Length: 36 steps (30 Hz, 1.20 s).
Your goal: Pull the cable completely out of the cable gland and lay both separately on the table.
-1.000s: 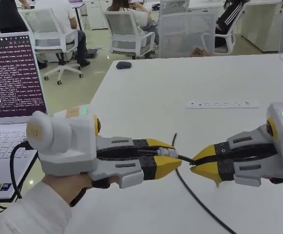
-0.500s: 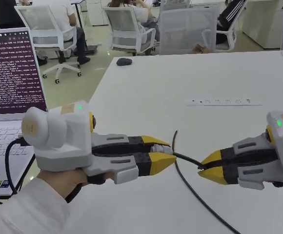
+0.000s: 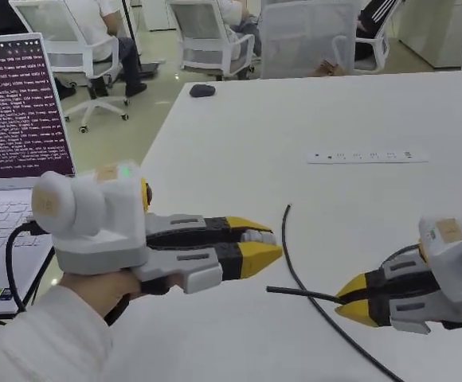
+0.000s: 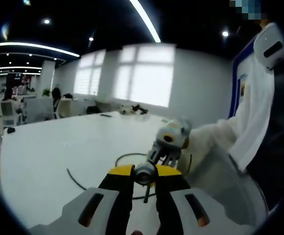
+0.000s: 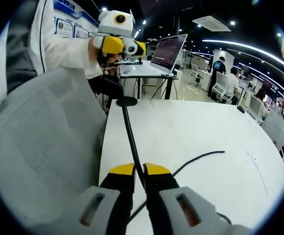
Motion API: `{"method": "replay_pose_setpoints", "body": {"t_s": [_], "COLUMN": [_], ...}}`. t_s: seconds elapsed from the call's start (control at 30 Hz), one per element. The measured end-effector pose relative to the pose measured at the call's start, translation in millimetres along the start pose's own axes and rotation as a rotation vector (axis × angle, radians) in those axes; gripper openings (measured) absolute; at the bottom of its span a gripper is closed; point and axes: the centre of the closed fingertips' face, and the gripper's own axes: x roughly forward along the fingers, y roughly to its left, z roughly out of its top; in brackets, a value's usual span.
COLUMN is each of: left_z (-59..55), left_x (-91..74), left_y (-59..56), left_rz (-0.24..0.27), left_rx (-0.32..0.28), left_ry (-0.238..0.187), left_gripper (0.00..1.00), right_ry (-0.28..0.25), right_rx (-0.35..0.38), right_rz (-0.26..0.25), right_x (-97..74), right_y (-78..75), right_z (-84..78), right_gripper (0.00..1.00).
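While the left gripper (image 3: 256, 243) hovers above the white worktop (image 3: 239, 135) on the left, its yellow-tipped fingers are closed on the small silvery round cable gland (image 4: 144, 172), pinched right at the tips. To the right and nearer, the right gripper (image 3: 345, 302) has its fingers clamped on the thin black cable (image 3: 299, 293). A short free end of the cable juts left towards the gland with open air between them. The rest of the cable lies in a long curve on the worktop between the two grippers. By this look the cable is clear of the gland, and what remains is setting each down apart.

The risks lie in the release. The gland is round and held only by the fingertips, so letting go from any height could send it rolling, perhaps towards the open laptop (image 3: 20, 111) at the left edge or into the cable's curve. The cable looks stiff, so its freed end may spring back and come to rest touching the gland. Moving the right gripper away could also drag the loose curve across the worktop. Whether any nut or seal on the gland sits loose is too small to tell.
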Motion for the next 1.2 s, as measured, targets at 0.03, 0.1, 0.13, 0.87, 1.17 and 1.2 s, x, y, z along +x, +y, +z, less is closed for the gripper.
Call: {"method": "replay_pose_setpoints", "body": {"t_s": [0.03,0.1,0.13,0.87,1.17,1.2], "left_z": [-3.3,-7.4,-10.5,-83.5,-109.2,-112.0], "left_x": [1.4,3.2,4.6,55.0,70.8,71.5], "left_y": [3.1,5.9,8.3,41.4,52.2,52.9], "left_rz": [0.009,0.013,0.019,0.014,0.011,0.013], "left_rx": [-0.010,-0.016,-0.022,-0.097,-0.138,-0.140], "left_ry": [0.005,0.011,0.017,0.139,0.176,0.180], "left_gripper": [0.17,0.17,0.17,0.17,0.17,0.17], "right_ry": [-0.001,0.001,0.010,0.158,0.177,0.178], "right_rx": [0.016,0.031,0.038,0.031,0.073,0.084], "right_rz": [0.001,0.003,0.004,0.083,0.092,0.091], "right_x": [2.5,6.3,9.8,51.1,53.2,53.3], "right_y": [0.6,1.0,1.4,16.1,16.7,16.2], "right_z": [-3.2,-7.7,-12.0,-72.2,-83.7,-84.7], "right_gripper": [0.06,0.06,0.06,0.09,0.11,0.13]}}
